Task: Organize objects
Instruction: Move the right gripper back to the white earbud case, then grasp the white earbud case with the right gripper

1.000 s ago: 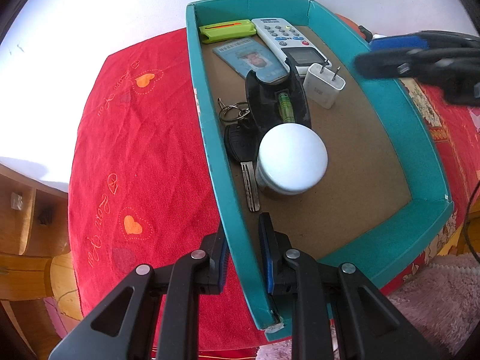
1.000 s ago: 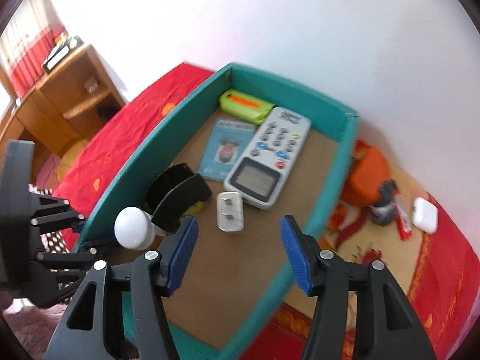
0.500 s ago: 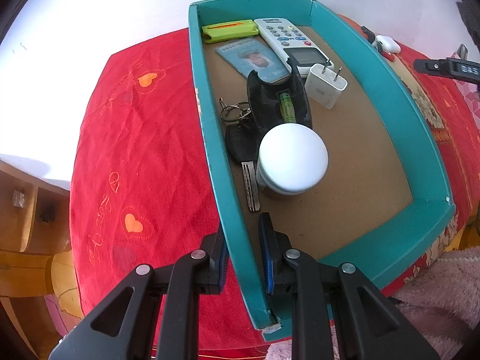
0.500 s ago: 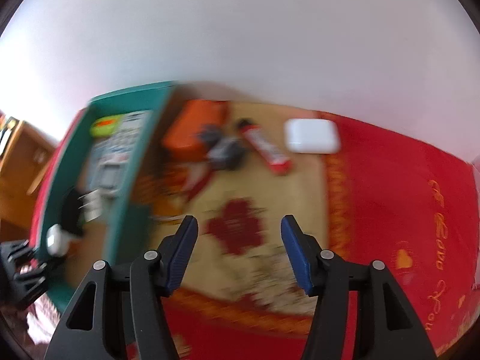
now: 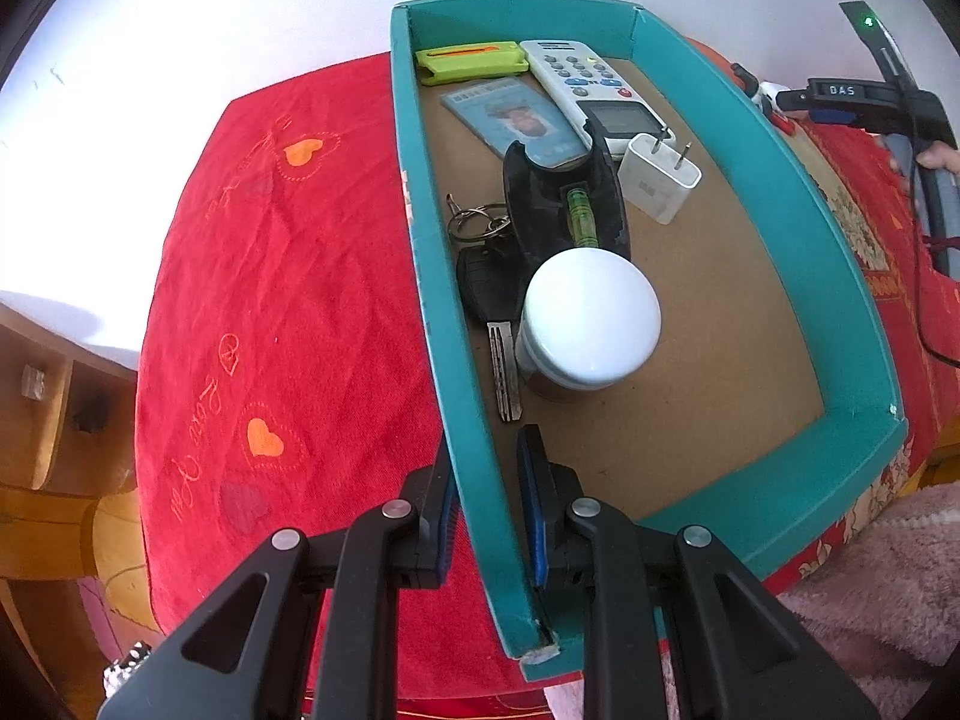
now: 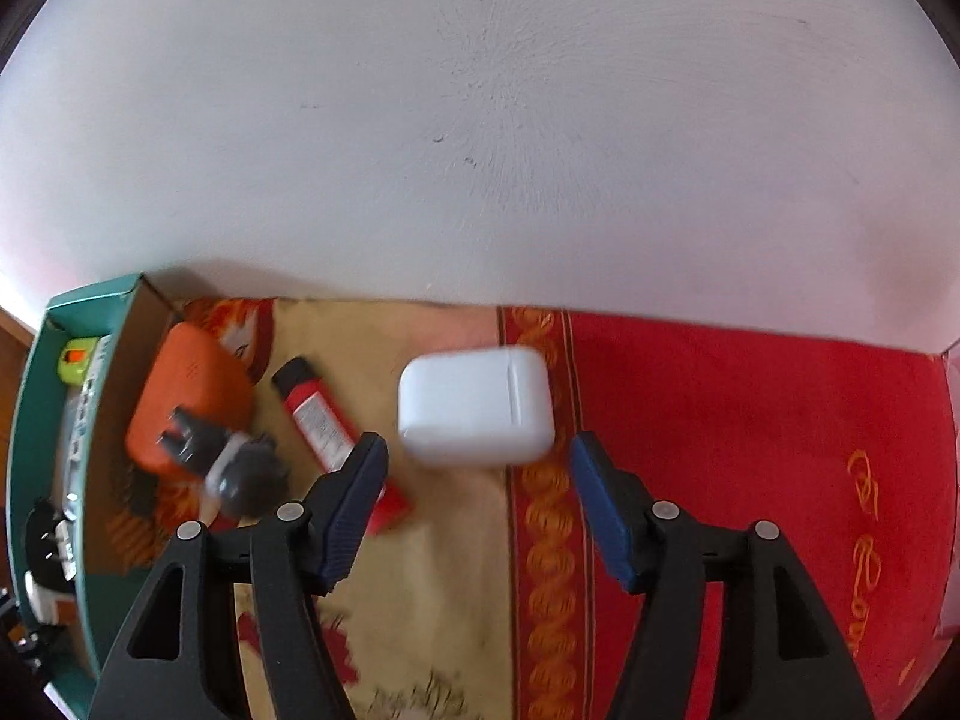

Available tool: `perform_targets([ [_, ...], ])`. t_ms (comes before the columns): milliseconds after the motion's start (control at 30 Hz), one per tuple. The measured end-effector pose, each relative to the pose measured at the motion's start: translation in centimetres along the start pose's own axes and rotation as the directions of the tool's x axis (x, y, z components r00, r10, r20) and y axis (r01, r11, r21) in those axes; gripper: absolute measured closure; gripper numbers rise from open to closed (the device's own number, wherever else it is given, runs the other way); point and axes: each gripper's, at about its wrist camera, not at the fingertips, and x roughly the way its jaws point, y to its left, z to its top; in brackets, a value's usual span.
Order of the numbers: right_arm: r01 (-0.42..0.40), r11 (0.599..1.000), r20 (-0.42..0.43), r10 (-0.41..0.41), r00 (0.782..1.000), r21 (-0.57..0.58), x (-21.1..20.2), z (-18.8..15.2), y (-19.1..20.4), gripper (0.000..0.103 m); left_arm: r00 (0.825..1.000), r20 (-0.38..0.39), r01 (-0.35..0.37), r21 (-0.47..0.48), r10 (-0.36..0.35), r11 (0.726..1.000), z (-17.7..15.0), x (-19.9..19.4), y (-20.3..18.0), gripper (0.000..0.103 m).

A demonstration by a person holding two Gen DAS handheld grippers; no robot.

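Observation:
My left gripper [image 5: 487, 504] is shut on the left wall of the teal tray [image 5: 432, 276], one finger inside and one outside. The tray holds a white-lidded jar [image 5: 585, 324], keys [image 5: 489, 300], a black holder [image 5: 567, 210], a white charger [image 5: 659, 185], a remote [image 5: 591, 90], a card [image 5: 516, 117] and a green case [image 5: 471, 60]. My right gripper [image 6: 477, 501] is open and empty, just short of a white earbud case [image 6: 474, 405] on the cloth. A red tube [image 6: 336, 438], an orange pouch [image 6: 189, 402] and a grey-black object [image 6: 231, 462] lie left of it.
The teal tray's far end [image 6: 36, 420] shows at the left of the right wrist view. A red embroidered cloth [image 5: 270, 300] covers the table, against a white wall [image 6: 480, 120]. A wooden shelf [image 5: 42, 420] stands to the left. The right gripper [image 5: 870, 102] shows beyond the tray.
My right gripper swung away from above the tray to the right and now faces the white earbud case on the cloth. My left gripper kept its hold on the tray wall.

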Motion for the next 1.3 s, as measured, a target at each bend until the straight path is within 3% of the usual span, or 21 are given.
perform_targets([
  [367, -0.036, 0.999, 0.029, 0.037, 0.999, -0.017, 1.4, 1.1, -0.6, 0.034, 1.000, -0.001, -0.025, -0.011, 0.025, 1.000, 0.0, 0.0, -0.4, 0.086],
  [433, -0.039, 0.999, 0.040, 0.040, 0.998, -0.014, 0.8, 0.5, -1.9, 0.036, 0.999, 0.001, -0.034, -0.013, 0.034, 0.999, -0.1, 0.0, -0.6, 0.086],
  [500, -0.016, 0.999, 0.043, 0.017, 0.999, -0.029, 0.7, 0.3, -2.0, 0.045, 0.999, 0.001, -0.036, -0.020, 0.036, 0.999, -0.2, 0.0, -0.6, 0.086],
  [733, -0.050, 0.999, 0.015, 0.050, 0.999, 0.000, -0.2, -0.3, -4.4, 0.046, 0.999, 0.007, -0.033, -0.024, 0.033, 0.999, -0.3, 0.2, -0.6, 0.086],
  [1033, -0.029, 0.999, 0.000, 0.029, 1.000, 0.039, -4.5, -6.3, -5.8, 0.046, 0.999, 0.000, -0.037, -0.039, 0.037, 0.999, -0.3, 0.0, -0.2, 0.086],
  [1300, -0.044, 0.999, -0.009, 0.044, 0.999, 0.024, -8.3, -10.3, -2.4, 0.046, 0.999, -0.011, -0.051, -0.019, 0.051, 0.999, 0.1, 0.2, -0.8, 0.087],
])
